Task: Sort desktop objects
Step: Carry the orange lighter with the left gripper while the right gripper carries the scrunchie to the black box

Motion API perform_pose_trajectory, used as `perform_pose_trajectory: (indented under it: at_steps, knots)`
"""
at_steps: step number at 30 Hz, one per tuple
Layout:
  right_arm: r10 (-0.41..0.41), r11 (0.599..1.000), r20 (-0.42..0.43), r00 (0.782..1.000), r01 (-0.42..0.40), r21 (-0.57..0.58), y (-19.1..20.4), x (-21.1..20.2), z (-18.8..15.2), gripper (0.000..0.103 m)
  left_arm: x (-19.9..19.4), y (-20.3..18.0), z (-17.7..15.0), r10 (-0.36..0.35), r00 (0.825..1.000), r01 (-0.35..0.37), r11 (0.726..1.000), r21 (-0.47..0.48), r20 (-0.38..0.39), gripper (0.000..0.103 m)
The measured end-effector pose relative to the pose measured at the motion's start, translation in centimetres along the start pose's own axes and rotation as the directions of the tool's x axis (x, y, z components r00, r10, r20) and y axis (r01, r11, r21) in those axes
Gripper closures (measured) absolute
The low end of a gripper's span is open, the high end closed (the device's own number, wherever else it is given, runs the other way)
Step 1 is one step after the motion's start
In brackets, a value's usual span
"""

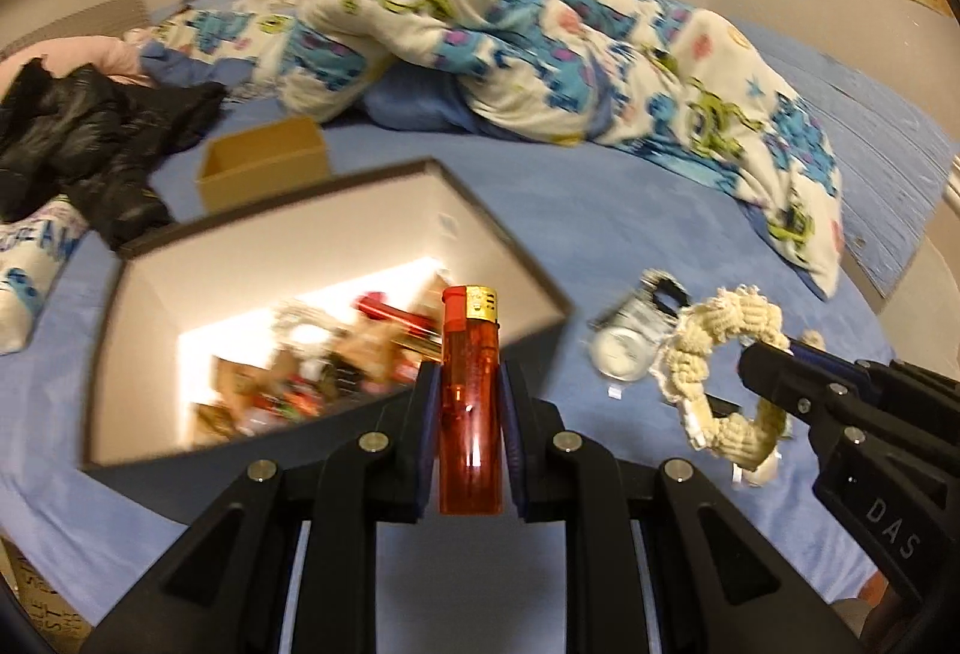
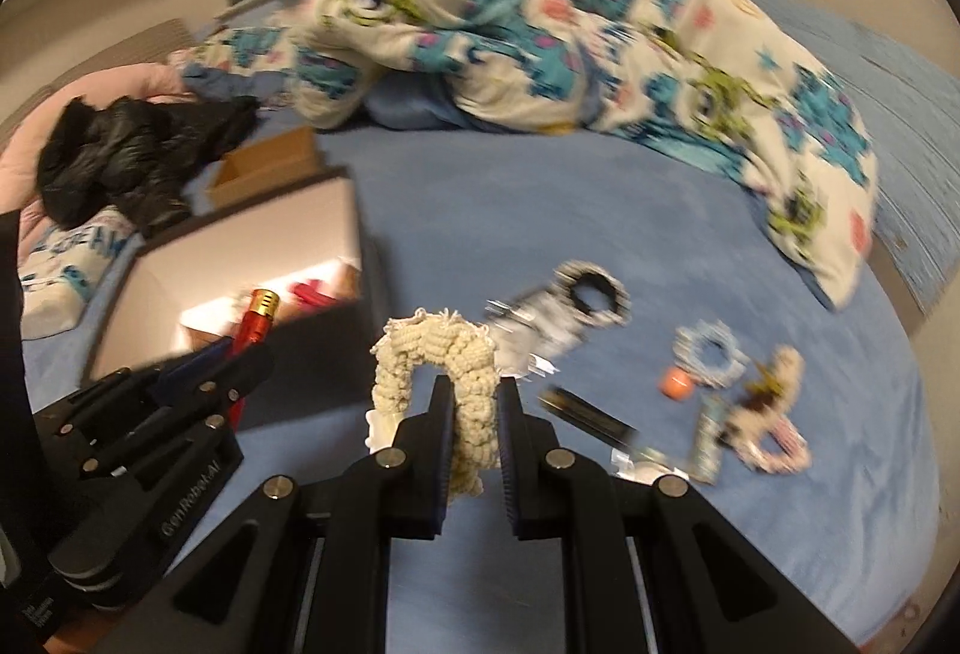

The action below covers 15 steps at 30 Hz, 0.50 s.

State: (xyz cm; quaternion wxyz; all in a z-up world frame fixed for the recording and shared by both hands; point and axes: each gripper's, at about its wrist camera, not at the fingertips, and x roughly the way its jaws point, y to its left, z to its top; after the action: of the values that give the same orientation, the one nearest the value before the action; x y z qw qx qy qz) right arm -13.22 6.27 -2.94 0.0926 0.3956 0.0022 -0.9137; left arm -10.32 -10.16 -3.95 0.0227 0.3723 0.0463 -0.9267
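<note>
My left gripper (image 1: 470, 384) is shut on an orange-red lighter (image 1: 470, 402) with a gold top, held upright just in front of the dark-rimmed storage box (image 1: 336, 258), which holds several small items. My right gripper (image 2: 477, 402) is shut on a cream knitted scrunchie (image 2: 444, 354), held above the blue bed. In the left wrist view the scrunchie (image 1: 708, 348) hangs from the right gripper (image 1: 762, 360) to the right of the lighter. In the right wrist view the lighter (image 2: 255, 324) and left gripper (image 2: 234, 360) are at the left, by the box (image 2: 240, 258).
On the blue sheet lie a black-and-white scrunchie (image 2: 591, 297), a blue-grey scrunchie (image 2: 711, 357), a small orange object (image 2: 675, 384), a pink scrunchie (image 2: 774, 432) and a dark stick (image 2: 591, 411). A small cardboard box (image 1: 264, 168), a black bag (image 1: 90, 132) and a patterned duvet (image 1: 540, 36) lie behind.
</note>
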Motion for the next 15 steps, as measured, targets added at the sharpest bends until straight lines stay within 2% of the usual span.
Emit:
perform_pose_trajectory:
  at_steps: [8,15]
  knots:
    - [0.144,0.986,0.015,0.989,-0.143,-0.083,9.4,1.2,3.6,0.089,-1.9,8.6,1.1,0.103,0.995,-0.102,0.992,-0.067,0.011,0.083]
    - [0.207,0.970,-0.018,0.978,-0.207,-0.126,14.8,3.2,4.6,0.089,-1.5,12.4,0.5,0.136,0.991,-0.136,0.986,-0.099,-0.007,0.083]
